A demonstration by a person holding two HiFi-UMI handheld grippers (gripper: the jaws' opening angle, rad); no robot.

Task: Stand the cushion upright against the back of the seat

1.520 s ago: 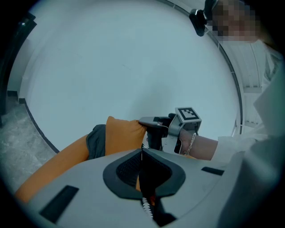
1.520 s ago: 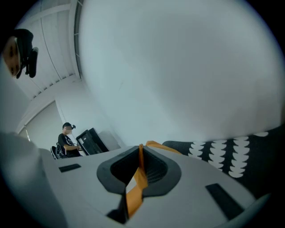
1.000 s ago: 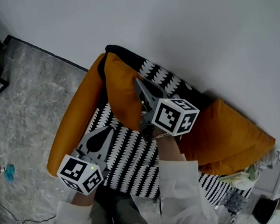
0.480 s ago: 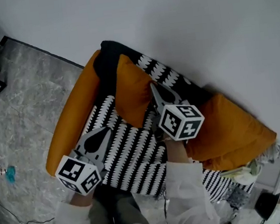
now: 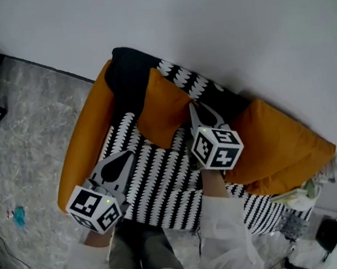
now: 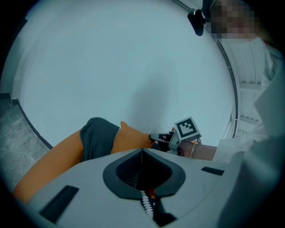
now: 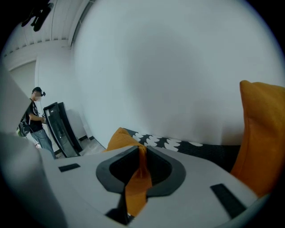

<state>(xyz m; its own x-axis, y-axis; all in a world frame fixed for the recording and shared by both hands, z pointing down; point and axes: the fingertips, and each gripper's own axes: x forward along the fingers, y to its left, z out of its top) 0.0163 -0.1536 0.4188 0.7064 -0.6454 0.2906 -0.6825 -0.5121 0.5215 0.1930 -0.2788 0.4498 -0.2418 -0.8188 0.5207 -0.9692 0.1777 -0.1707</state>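
An orange cushion [image 5: 162, 107] stands tilted on the black-and-white patterned sofa seat [image 5: 162, 180], leaning toward the backrest [image 5: 212, 92]. My right gripper [image 5: 194, 106] grips the cushion's right corner. In the right gripper view, a fold of orange fabric [image 7: 138, 187] is pinched between the jaws of the right gripper [image 7: 142, 149]; those jaws are opening. My left gripper [image 5: 125, 157] hovers over the seat's left front, shut and holding nothing. The left gripper [image 6: 142, 151] looks toward the cushion [image 6: 131, 139].
A second orange cushion [image 5: 280, 147] lies at the sofa's right end. The orange armrest [image 5: 88, 147] bounds the left side. Clutter [image 5: 323, 203] sits beyond the right end. Marble floor [image 5: 14, 119] lies left. A person [image 7: 35, 118] stands by a black cabinet.
My right gripper carried the cushion rightward, away from the left armrest corner and along the backrest. My left gripper stayed where it was.
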